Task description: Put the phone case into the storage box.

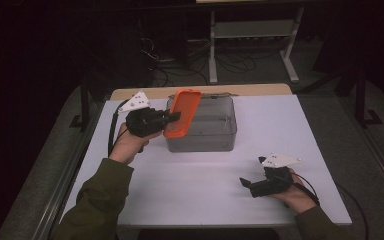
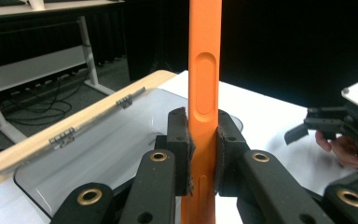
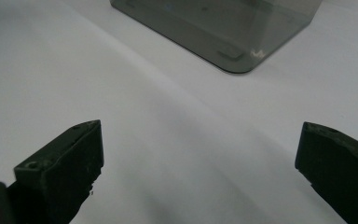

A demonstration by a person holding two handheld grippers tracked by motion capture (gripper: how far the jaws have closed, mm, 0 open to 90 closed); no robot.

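two grippers are at work over a white rectangular table (image 1: 205, 190). the left gripper (image 1: 172, 117), at about ten o'clock from the table's middle in the high view, is clenched on a flat orange plastic lid with rounded corners (image 1: 182, 112), its pads pressed against both faces of the lid's lower edge. in the left gripper view the lid (image 2: 204, 70) runs edge-on straight up toward twelve o'clock between the two black jaws, with a long oval recess showing in its narrow side. the lid is held off the table, tilted, with its upper end leaning toward one o'clock over the left wall of a smoky grey translucent plastic box (image 1: 205, 132), which stands at twelve o'clock from the table's middle and is open on top. that box (image 2: 98, 144) lies just behind the left jaw at about nine o'clock in the left gripper view, its hinged far rim alongside the table's pale wooden edge (image 2: 74, 123). the right gripper (image 1: 246, 184) rests near the table's five o'clock corner, well apart from the box, jaws spread wide with nothing between them; in the right gripper view a rounded corner of the box (image 3: 233, 42) sits at twelve o'clock beyond them.
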